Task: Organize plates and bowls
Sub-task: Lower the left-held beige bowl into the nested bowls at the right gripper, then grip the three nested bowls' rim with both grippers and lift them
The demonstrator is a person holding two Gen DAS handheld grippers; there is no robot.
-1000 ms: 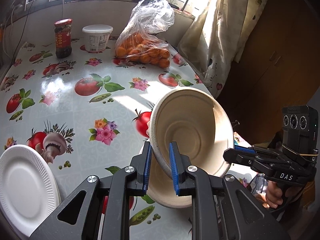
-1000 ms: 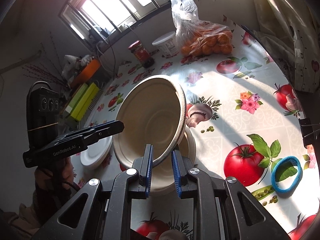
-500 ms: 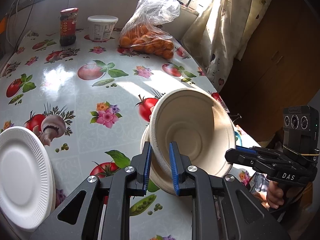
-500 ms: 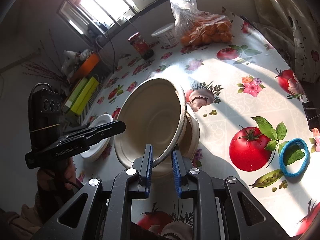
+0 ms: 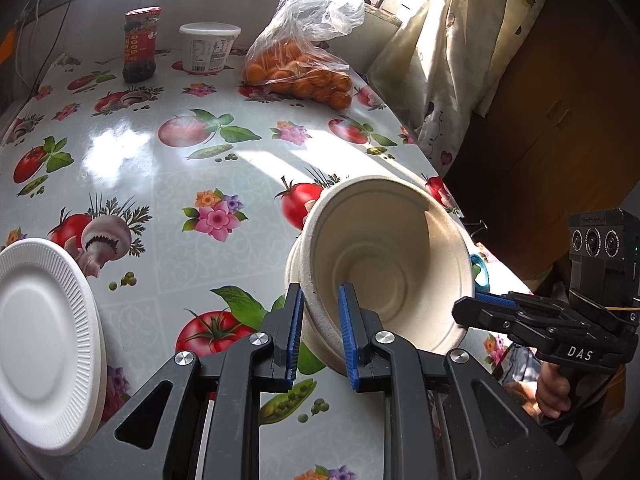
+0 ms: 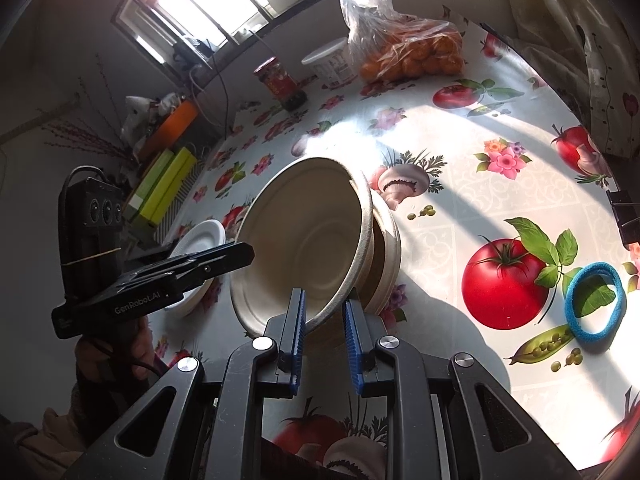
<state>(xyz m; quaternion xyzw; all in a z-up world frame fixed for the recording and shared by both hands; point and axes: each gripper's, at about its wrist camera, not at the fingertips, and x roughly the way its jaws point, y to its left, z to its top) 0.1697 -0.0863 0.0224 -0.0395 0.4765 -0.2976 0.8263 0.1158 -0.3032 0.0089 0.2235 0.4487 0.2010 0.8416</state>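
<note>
A beige paper bowl (image 5: pixel 384 264) (image 6: pixel 312 248) is held tilted just over a second beige bowl (image 5: pixel 293 268) (image 6: pixel 390 248) that sits on the flowered table. My left gripper (image 5: pixel 320 300) is shut on its near rim. My right gripper (image 6: pixel 323 300) is shut on the opposite rim. Each view also shows the other gripper at the bowl's far edge: the right gripper (image 5: pixel 466 308) and the left gripper (image 6: pixel 244 254). A stack of white ribbed plates (image 5: pixel 44 332) (image 6: pixel 200 236) lies to the left of the bowls.
At the back stand a bag of oranges (image 5: pixel 300 76), a white tub (image 5: pixel 208 48) and a red-lidded jar (image 5: pixel 138 44). A blue hair tie (image 6: pixel 596 304) lies near the table's right edge. A curtain (image 5: pixel 452 60) hangs beyond that edge.
Both grippers keep their grip on the bowl. The table and plates have drifted slightly in both views; the bowl looks a little clearer of the one beneath.
</note>
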